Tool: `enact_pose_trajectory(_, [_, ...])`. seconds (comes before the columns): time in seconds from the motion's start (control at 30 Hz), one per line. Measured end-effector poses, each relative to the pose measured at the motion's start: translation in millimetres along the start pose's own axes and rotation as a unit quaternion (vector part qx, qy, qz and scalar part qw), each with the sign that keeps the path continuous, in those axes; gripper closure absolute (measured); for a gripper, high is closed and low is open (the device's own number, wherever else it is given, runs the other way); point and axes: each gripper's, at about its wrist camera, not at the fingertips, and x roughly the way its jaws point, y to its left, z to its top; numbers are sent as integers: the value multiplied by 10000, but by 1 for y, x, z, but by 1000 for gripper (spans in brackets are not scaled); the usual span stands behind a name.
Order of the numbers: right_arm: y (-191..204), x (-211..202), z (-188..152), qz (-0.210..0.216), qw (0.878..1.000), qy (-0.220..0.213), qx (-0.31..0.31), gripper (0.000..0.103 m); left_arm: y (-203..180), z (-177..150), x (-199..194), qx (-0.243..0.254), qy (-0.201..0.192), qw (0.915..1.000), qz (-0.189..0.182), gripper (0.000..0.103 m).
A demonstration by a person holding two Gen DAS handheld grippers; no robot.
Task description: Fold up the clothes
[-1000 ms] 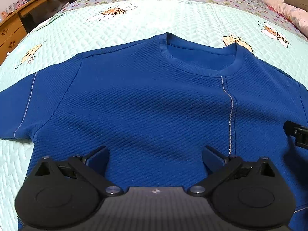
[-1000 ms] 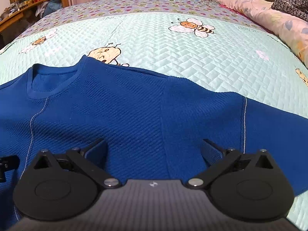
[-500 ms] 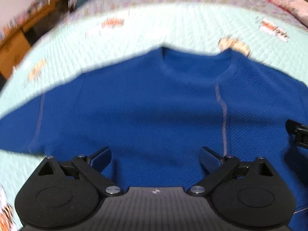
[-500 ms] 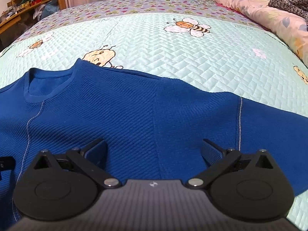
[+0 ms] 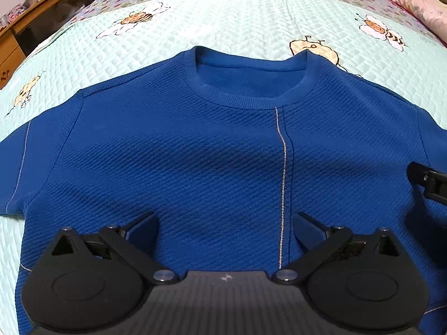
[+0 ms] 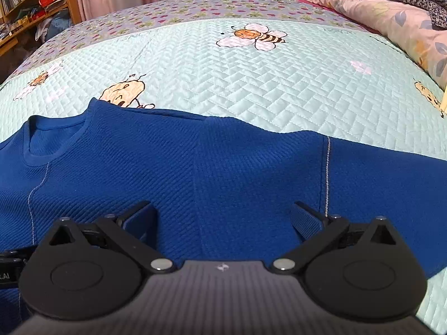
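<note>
At the far left of the left wrist view a wooden desk (image 5: 16, 42) stood beside the bed. The quilt (image 5: 237, 19), pale green with printed bees, covered the bed and carried the shirt (image 5: 181, 153), a blue ribbed crew-neck lying flat, front up, collar (image 5: 251, 100) pointing away from the camera. One sleeve (image 5: 16, 167) spread out to the left edge of the view; a pale line of stitching (image 5: 282, 181) ran down from the collar, right of centre.

The left gripper (image 5: 225, 226) hung low over the lower chest of the shirt, its jaws spread wide and holding nothing; whether the fingers (image 5: 142, 227) touched the cloth could not be told. At the right edge of that view a black part of the right gripper (image 5: 430, 181) showed above the shirt. A pink pillow (image 5: 413, 0) lay at the far right.

In the right wrist view, shelves (image 6: 30, 2) crowded with things stood at the far left, with curtains next to them. The collar (image 6: 56, 150) sat at the left, and the shirt (image 6: 237, 173) stretched across the whole frame, its other sleeve (image 6: 391, 189) running to the right past a stitched seam. The right gripper (image 6: 222, 217) hovered over the shoulder area, jaws likewise wide apart and gripping nothing, its fingers (image 6: 306, 222) just above or on the fabric; which, I could not tell. A bee print (image 6: 251, 36) lay on the quilt (image 6: 279, 83) beyond the shirt, and pink bedding (image 6: 391, 14) with a dark speckled cloth on it lay at the far right.
</note>
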Motion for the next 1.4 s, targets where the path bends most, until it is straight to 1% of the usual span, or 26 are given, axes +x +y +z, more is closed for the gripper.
enact_pose_trajectory(0.17, [-4,0,1,-8,10000,13,69,0,-2,-1,8,-93,108,9999,-22,0])
enact_pose_trajectory(0.53, [-1,1,0,-97,10000,-10,-9,0,0,-7,7,-89,-15,9999,-77,0])
enact_pose_trajectory(0.8, [0,0,0,-115,9998,-132,30,0,1,-18,4,-24,-397,9991,-133,0])
enact_pose_trajectory(0.9, [1,-3,0,-110,9996,-238,43,0,2,-21,3,2,-524,9985,-166,0])
enact_pose_trajectory(1.2, [5,-6,0,-300,9987,-420,-59,0,3,-29,3,52,-821,9964,-211,0])
enact_pose_trajectory(1.4, [4,-8,1,-384,9978,-540,-22,0,4,-34,4,86,-1017,9945,-241,0])
